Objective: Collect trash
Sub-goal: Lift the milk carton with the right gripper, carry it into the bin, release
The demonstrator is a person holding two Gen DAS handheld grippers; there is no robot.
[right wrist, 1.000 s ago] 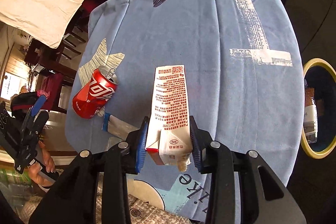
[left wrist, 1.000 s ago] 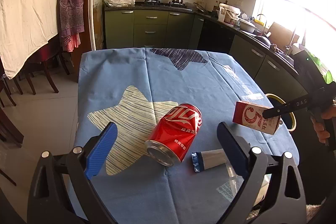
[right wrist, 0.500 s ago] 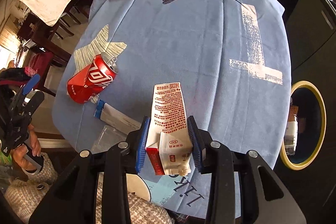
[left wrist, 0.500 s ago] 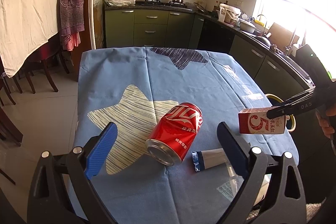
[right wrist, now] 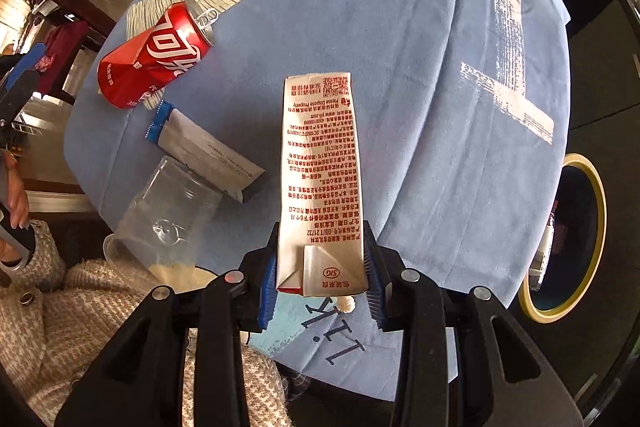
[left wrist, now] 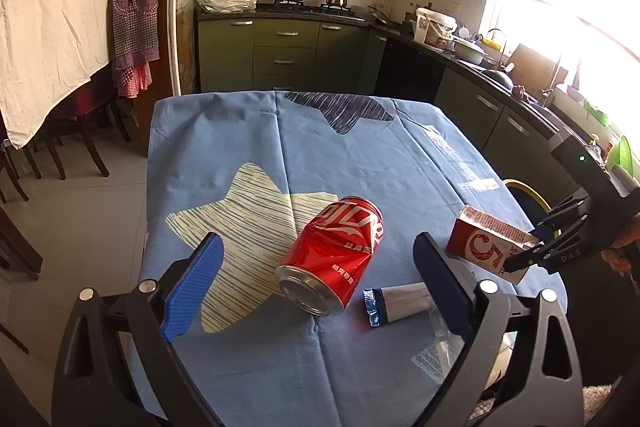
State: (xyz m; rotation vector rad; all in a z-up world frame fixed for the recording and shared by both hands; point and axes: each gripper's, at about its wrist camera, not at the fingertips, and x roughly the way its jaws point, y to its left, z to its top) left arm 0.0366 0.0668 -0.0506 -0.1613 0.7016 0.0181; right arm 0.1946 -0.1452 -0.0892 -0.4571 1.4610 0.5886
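My right gripper (right wrist: 322, 281) is shut on a red-and-white milk carton (right wrist: 320, 179) and holds it above the blue tablecloth (right wrist: 400, 39); the carton also shows at the right of the left wrist view (left wrist: 486, 245). A dented red cola can (left wrist: 334, 259) lies on its side between the fingers of my open left gripper (left wrist: 320, 287), which hovers short of it. It also shows in the right wrist view (right wrist: 156, 57). A silver tube with a blue end (left wrist: 400, 305) lies beside the can. A clear plastic cup (right wrist: 168, 211) lies at the table's near edge.
A yellow-rimmed bin (right wrist: 576, 239) stands on the floor off the table's right side, with trash inside; its rim shows in the left wrist view (left wrist: 528, 193). Dark chairs (left wrist: 60, 143) stand left of the table. Green kitchen cabinets (left wrist: 288, 55) line the back and right.
My right gripper has swung the carton and tilted it, ending closer to the table's right edge. The left gripper, can and tube have not moved.
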